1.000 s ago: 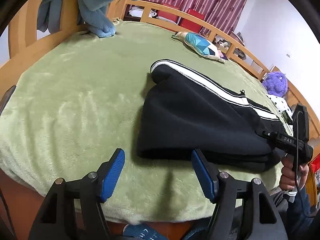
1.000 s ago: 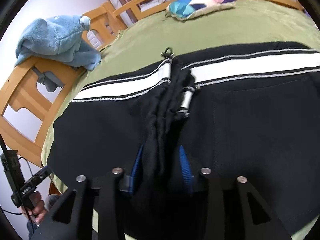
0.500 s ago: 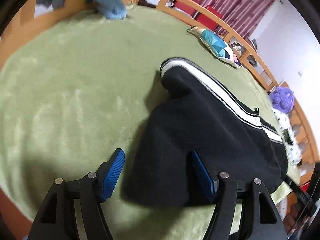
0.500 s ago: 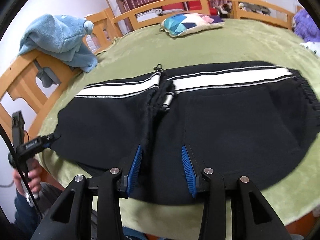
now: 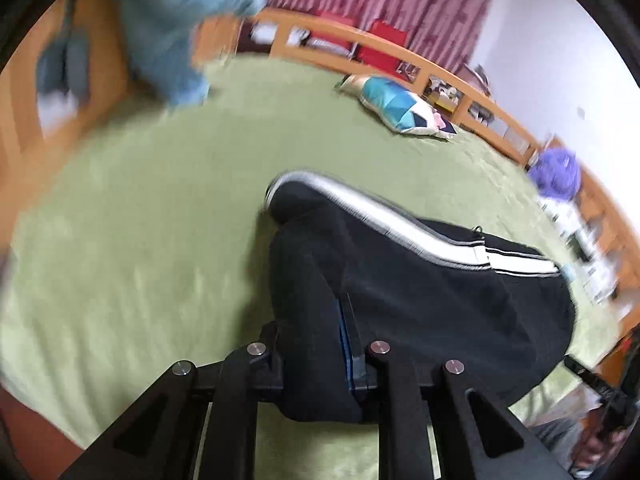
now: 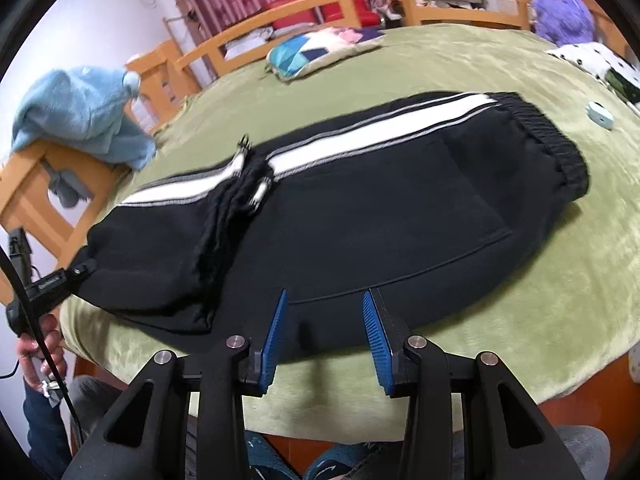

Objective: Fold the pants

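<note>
- We noted the black track pants (image 6: pixel 360 208) lying across the green fleece blanket (image 5: pixel 140 240) near the bed's front edge, already doubled lengthwise, white side stripe (image 6: pixel 360 148) on the far edge, ribbed waistband (image 6: pixel 548 140) at the right end.
- The left gripper (image 5: pixel 316 344) had its jaws closing; a thick bunch of the leg-end fabric filled the gap and the pads pressed on it.
- The right gripper (image 6: pixel 326 334) hovered over the near edge of the pants, fingers (image 6: pixel 276 332) apart, nothing between them.
- Judged step: carry the leg end over toward the waistband. To do it well, we would lift high enough for the cloth to clear, keep all layers pinched together, and line the stripe edges up before lowering.
- Risk, as we judged it: the soft bulky fleece could slip or shed a lower layer.
- Materials: matte, thick knit pants; plush blanket with a faint sheen; wooden bed rail (image 6: pixel 400 0); patchwork cushion (image 6: pixel 320 50); blue fluffy garment (image 6: pixel 80 116) over the footboard corner.
</note>
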Demonstrator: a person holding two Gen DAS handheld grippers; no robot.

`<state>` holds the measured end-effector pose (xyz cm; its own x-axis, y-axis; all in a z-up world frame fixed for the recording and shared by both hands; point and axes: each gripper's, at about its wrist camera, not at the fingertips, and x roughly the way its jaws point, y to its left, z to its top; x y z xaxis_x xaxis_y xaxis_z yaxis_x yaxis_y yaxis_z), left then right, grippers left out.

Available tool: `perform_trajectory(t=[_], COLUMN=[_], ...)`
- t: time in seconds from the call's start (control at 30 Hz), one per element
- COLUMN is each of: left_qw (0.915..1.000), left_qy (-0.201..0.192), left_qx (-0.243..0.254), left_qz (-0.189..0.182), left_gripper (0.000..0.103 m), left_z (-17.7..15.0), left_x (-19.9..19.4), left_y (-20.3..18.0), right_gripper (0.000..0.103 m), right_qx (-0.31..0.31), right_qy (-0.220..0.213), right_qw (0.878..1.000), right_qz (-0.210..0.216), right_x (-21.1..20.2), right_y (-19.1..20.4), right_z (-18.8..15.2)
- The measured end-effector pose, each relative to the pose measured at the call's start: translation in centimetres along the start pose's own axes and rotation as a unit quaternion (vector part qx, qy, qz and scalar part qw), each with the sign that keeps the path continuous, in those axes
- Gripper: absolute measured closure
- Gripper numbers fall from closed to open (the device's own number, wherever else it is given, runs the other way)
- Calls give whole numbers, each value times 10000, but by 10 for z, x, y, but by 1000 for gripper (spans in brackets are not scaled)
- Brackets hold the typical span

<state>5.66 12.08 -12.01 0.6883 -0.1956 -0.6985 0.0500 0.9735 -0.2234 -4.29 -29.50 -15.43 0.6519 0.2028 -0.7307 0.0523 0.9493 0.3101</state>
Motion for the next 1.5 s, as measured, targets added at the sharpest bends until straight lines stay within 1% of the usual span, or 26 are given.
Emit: perform_trajectory(t=[0.07,0.13,0.17,0.2,0.27,0.3,0.4,0.47,0.53,0.6,0.7,0.77,0.83,0.87,0.9,0.97,1.0,1.03,1.07,1.13,1.17,1.27,1.3,1.33,1.4,1.5], left_qw=[9983,9936,9896,9870,9786,9763,9684,9632,9597,9560,9545,9552,9590,9615,9655,9721,9744,9785,9803,9852,9864,9901,9902,9904,9909,9906], left_qy=[-237,-453,-583,-644,-751,-743,-613,-485,-173,204,584,539,435,396,368,439,472,523,556,674,705,822,853,870,891,939], left_qx=[504,971,1262,1428,1903,2030,2388,2567,2637,2653,2520,2479,2433,2383,2267,2037,1946,1763,1675,1386,1301,979,937,905,865,808], left_qz=[184,358,380,365,226,115,-385,-628,-957,-1238,-1486,-1525,-1385,-1310,-1229,-1078,-1018,-929,-889,-752,-715,-589,-593,-586,-515,-577], left_gripper=[86,86,86,86,87,87,87,87,86,80,75,66,45,43,43,42,42,42,42,41,41,41,41,41,41,41], left_z=[17,29,34,38,44,46,43,35,20,4,-16,-22,-24,-24,-22,-15,-12,-10,-8,-7,-9,-11,-12,-13,-15,-13], left_x=[-18,-33,-40,-44,-52,-52,-40,-25,4,27,39,36,29,27,23,25,27,26,28,28,29,28,28,28,30,35], left_y=[-40,-80,-108,-124,-180,-205,-278,-316,-358,-379,-380,-367,-348,-337,-319,-297,-289,-270,-262,-234,-228,-200,-194,-189,-183,-184], right_gripper=[63,63,63,63,63,63,63,63,63,63,63,63,63,63,63,63,63,63,62,49,47,47,49,69,89,91], right_qx=[-15,-61,-90,-117,-114,-92,45,190,268,255,202,177,178,191,218,263,296,339,374,436,430,315,245,117,-168,-257], right_qy=[-131,-249,-304,-383,-465,-502,-564,-587,-572,-513,-409,-379,-379,-379,-372,-357,-340,-304,-276,-145,-31,578,760,761,599,-241], right_qw=[9999,9995,9992,9987,9981,9975,9954,9934,9919,9912,9908,9922,9936,9945,9957,9979,9987,9990,9989,9976,9970,9967,9958,9961,9961,9952], right_qz=[-38,-162,-227,-311,-390,-481,-768,-963,-1105,-1194,-1276,-1178,-1048,-953,-817,-472,-240,-32,113,521,646,483,439,440,618,911], right_x=[-12,-23,-29,-37,-48,-54,-71,-83,-89,-93,-96,-92,-85,-82,-75,-60,-49,-39,-32,-7,9,58,70,75,67,24], right_y=[-8,-18,-24,-33,-48,-58,-88,-109,-122,-130,-139,-141,-141,-141,-138,-132,-127,-122,-118,-108,-103,-88,-83,-75,-63,-64], right_z=[4,8,11,14,18,21,26,27,26,22,16,16,18,19,23,31,38,43,46,57,61,62,59,58,63,92])
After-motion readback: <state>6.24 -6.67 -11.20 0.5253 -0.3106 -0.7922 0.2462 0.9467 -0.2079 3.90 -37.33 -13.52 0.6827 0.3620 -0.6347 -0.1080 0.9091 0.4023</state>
